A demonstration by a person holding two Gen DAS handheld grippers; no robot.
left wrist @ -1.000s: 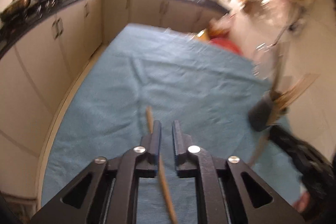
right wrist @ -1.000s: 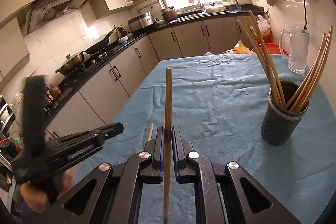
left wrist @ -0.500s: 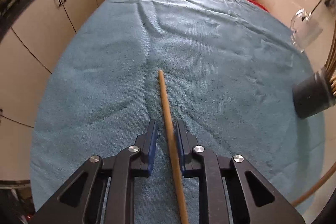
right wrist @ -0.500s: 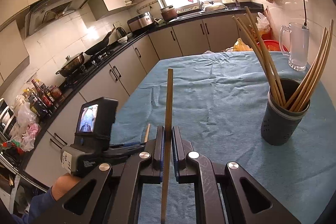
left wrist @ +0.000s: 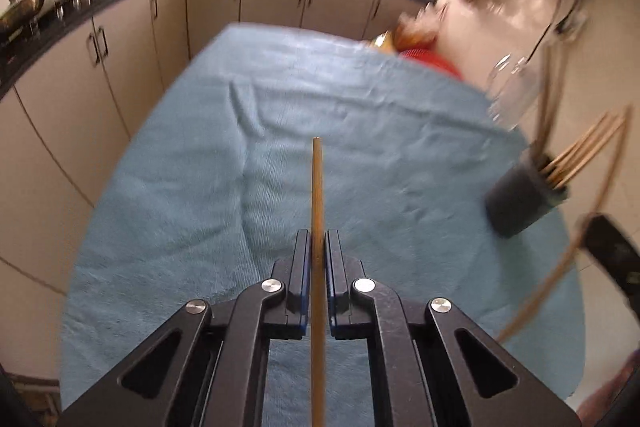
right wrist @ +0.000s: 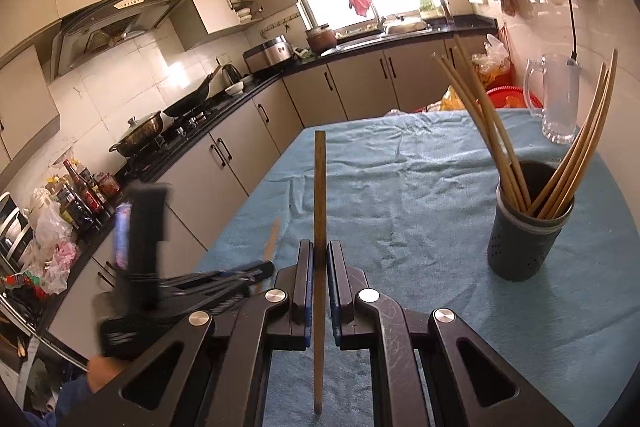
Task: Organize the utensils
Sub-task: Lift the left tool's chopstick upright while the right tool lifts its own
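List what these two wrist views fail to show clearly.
- Left wrist view: clear glass mug and hanging bags smeared by motion blur.
- Left wrist view: the lower end of the wooden chopstick in the left tongs is cut off by the bottom edge.
- Right wrist view: chopstick count inside the dark grey perforated holder is hidden by its wall.

Blue cloth lies bare ahead; the chopstick holder and, seemingly, a glass mug block the right.

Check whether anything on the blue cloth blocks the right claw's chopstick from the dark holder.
Nothing visible does: bare blue cloth lies between the wooden chopstick in the right claw and the dark grey perforated holder.
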